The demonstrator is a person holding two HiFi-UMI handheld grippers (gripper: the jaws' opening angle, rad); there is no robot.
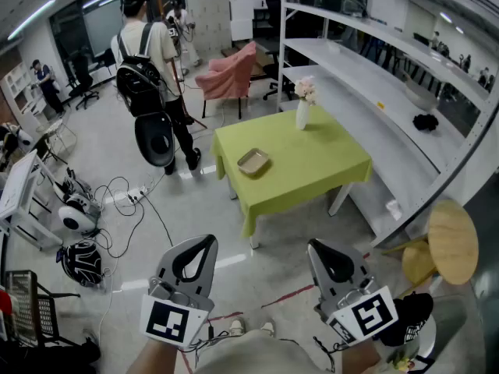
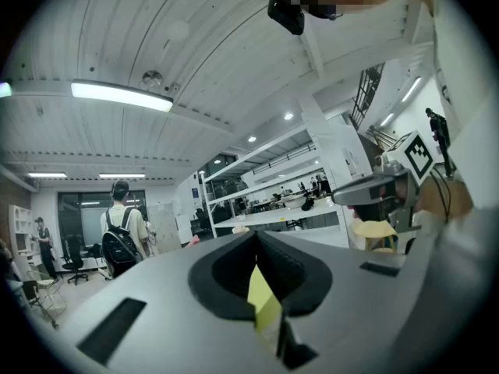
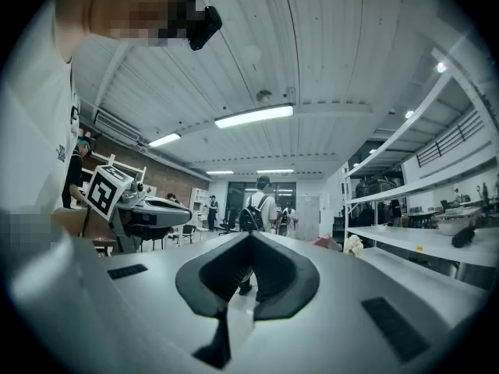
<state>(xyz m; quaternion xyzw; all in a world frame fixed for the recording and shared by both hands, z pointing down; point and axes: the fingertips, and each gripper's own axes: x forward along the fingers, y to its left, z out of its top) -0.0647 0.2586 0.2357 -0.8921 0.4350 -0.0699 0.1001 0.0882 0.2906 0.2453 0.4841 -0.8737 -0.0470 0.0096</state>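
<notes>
We hold left gripper (image 1: 208, 241) and right gripper (image 1: 314, 245) over open floor, jaws closed, empty; green table (image 1: 312, 170) well ahead carries tray (image 1: 253, 162); vase (image 1: 302, 115) holds flowers.

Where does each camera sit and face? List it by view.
Head view: on the person's head, looking steeply down at the green table; left gripper and right gripper show below.
Left gripper view: on the left gripper, looking along its shut jaws; right gripper at right.
Right gripper view: on the right gripper, jaws shut; left gripper at left.
All share the backpack wearer.
</notes>
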